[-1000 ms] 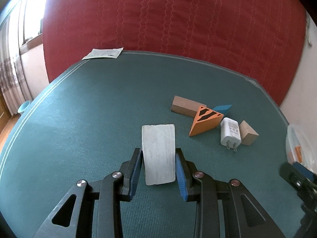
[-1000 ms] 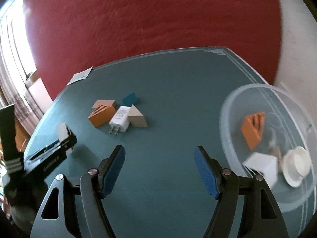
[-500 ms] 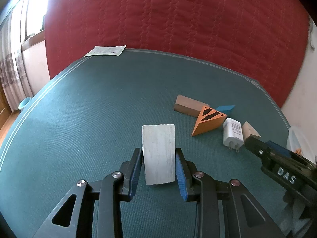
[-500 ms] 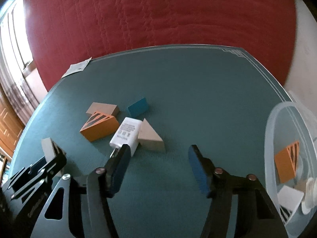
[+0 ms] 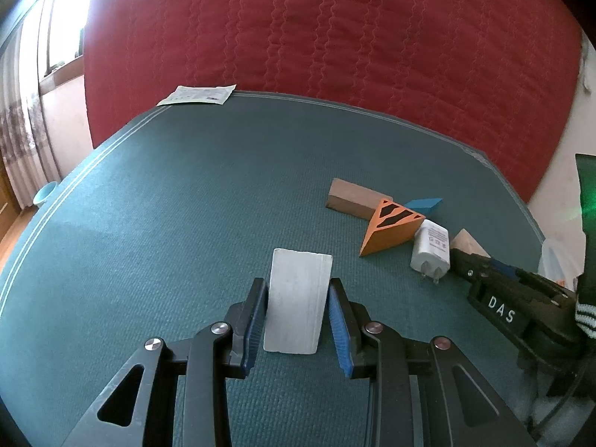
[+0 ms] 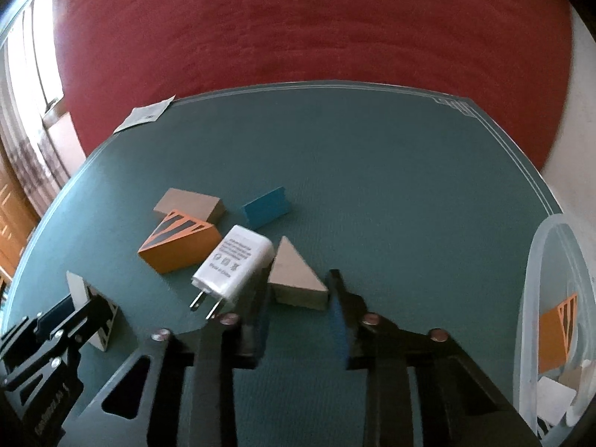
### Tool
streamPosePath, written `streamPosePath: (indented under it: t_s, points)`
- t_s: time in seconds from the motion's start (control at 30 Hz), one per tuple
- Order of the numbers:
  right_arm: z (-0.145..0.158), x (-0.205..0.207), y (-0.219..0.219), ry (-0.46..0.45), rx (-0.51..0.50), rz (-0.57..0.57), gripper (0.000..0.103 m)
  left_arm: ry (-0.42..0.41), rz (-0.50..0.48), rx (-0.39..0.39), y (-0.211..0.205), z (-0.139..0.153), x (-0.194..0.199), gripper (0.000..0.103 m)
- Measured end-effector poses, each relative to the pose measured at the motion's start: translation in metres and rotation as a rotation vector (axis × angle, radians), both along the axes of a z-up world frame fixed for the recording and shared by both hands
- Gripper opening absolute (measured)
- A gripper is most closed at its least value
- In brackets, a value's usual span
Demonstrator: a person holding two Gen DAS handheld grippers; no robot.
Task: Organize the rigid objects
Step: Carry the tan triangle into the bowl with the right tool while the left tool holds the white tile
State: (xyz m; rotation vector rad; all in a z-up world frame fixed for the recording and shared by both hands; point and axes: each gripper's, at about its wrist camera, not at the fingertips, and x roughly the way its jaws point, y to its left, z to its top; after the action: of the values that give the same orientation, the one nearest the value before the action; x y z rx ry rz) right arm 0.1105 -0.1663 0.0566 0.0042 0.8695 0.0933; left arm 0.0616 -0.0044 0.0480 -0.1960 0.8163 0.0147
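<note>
Surface: bench (image 5: 186,193) covered in teal ribbed cloth with pale border lines along its edges. Behind the far edge a quilted red cover (image 5: 335,44) fills the background. At the left of the room, a bright window with curtain (image 5: 22,104); wood-toned panels show low at the left in the right wrist view.

Far left corner of the bench: a paper sheet (image 5: 197,95), flat, overlapping the edge.

Near edge, left of centre: left gripper (image 5: 298,316), fingers closed against both sides of a white block (image 5: 300,298), which stands upright between the blue pads.

Right of centre, a loose cluster: brown block (image 6: 190,205) farthest back; orange striped wedge (image 6: 178,246) touching its front; blue block (image 6: 266,208) just beside, toward the far right; white charger (image 6: 232,264), prongs pointing to the near edge, lying between the orange wedge and a tan triangular block (image 6: 296,279).

Right gripper (image 6: 298,298): fingers set at medium width, one on each side of the tan triangular block. Contact cannot be told; this view is motion-blurred.

Right edge of the bench: clear plastic bowl (image 6: 536,298), only partly in frame, holding a second orange striped piece (image 6: 557,335) and white items low in the bowl.
</note>
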Motion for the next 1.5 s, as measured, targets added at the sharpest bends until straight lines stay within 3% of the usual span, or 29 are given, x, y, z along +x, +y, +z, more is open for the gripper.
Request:
streamPosePath:
  t_s: [0.4, 0.6, 1.0, 1.5]
  points:
    - [0.018, -0.036, -0.013, -0.034, 0.054, -0.038, 0.028, 0.015, -0.034, -0.120, 0.009, 0.000, 0.003, 0.034]
    - [0.033, -0.065, -0.032, -0.059, 0.087, -0.084, 0.028, 0.010, -0.044, -0.142, 0.009, 0.001, 0.003, 0.034]
    - [0.051, -0.101, -0.074, -0.097, 0.072, -0.208, 0.028, -0.022, -0.090, -0.130, -0.001, 0.008, -0.004, 0.034]
    - [0.049, -0.122, -0.121, -0.087, 0.050, -0.348, 0.028, -0.051, -0.119, -0.069, -0.021, 0.014, -0.012, 0.034]
